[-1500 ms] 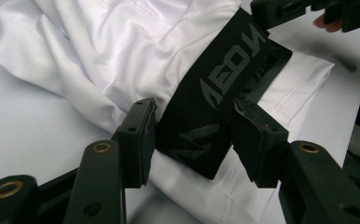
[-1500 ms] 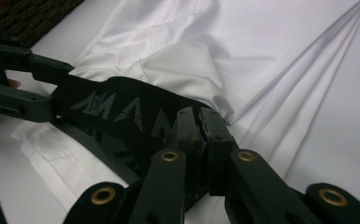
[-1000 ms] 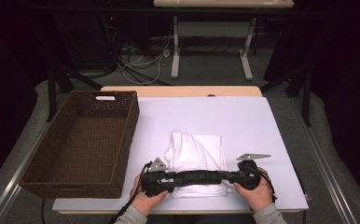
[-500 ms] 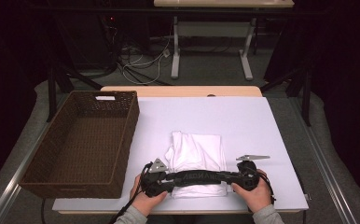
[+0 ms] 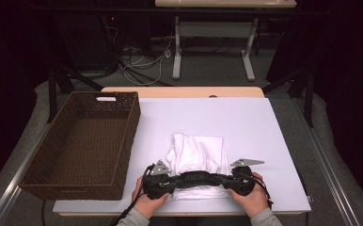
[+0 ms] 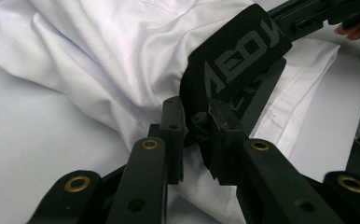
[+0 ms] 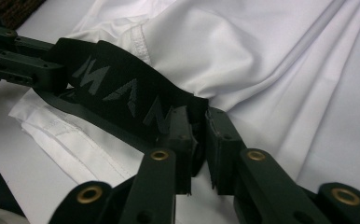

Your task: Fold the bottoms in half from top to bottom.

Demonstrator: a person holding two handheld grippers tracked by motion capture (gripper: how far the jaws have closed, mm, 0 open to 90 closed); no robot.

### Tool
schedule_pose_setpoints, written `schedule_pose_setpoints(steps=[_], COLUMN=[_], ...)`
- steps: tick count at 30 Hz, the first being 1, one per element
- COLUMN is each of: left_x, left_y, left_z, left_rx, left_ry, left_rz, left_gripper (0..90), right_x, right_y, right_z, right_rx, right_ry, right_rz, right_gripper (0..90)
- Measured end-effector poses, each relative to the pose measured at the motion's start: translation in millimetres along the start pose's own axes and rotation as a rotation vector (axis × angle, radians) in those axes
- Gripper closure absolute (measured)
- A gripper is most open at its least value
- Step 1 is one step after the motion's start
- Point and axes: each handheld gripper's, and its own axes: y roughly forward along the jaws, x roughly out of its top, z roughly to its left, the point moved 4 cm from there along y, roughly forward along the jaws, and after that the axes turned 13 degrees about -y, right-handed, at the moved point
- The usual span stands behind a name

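Note:
A folded white garment (image 5: 198, 149) lies on the white table, near the front edge. A black elastic band (image 5: 201, 179) with grey lettering is stretched sideways across the garment's near end. My left gripper (image 5: 168, 181) is shut on the band's left end and my right gripper (image 5: 232, 181) on its right end. In the left gripper view, the left gripper (image 6: 194, 116) pinches the band (image 6: 238, 51) above the white cloth (image 6: 103, 56). In the right gripper view, the right gripper (image 7: 197, 121) clamps the band (image 7: 117, 88) over the garment (image 7: 262, 56). I cannot tell whether the cloth passes through the loop.
A deep brown wicker basket (image 5: 128, 136) stands on the table's left side, beside the garment. White table surface (image 5: 264, 127) spreads to the right and behind the garment. Beyond the table's far edge are cables and another table's legs on the floor.

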Motion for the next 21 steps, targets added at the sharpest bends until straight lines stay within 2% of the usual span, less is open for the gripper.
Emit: schedule_pose_setpoints(steps=[1,4,5,6,9,10,13,21], left_x=[0.0,1.7,2.5,4.0,8.2,9.8,11.2,1.7], left_y=[0.4,-1.2,-1.5,-3.3,-8.3,-11.2,-17.1,-25.3], left_z=[-1.1,-0.2,-0.7,0.4,-0.9,-1.0,-7.3,-26.8], left_rx=[-0.004,0.001,-0.005,0.000,-0.012,-0.016,-0.048,-0.071], left_ry=[-0.012,-0.008,-0.020,-0.009,-0.026,-0.019,-0.032,-0.018], left_rz=[-0.001,-0.004,-0.013,-0.014,-0.042,-0.042,-0.056,-0.037], left_gripper=[78.3,79.0,79.1,79.3,79.6,79.8,80.0,79.9], right_x=[-0.7,-0.5,0.2,1.0,4.9,6.5,9.1,1.0], right_y=[0.6,0.5,0.1,-0.3,-4.7,-7.6,-17.4,-36.7], right_z=[-0.5,-1.1,-1.1,-0.9,-0.7,-1.2,-2.7,3.5], right_rx=[0.002,0.014,0.016,0.014,-0.006,-0.011,0.015,0.064], right_ry=[-0.011,-0.001,-0.006,-0.011,-0.023,-0.023,0.003,0.036], right_rz=[-0.010,-0.015,-0.015,-0.013,-0.024,-0.029,-0.038,0.003], right_gripper=[82.9,84.5,84.6,84.7,84.9,84.9,85.0,85.0])
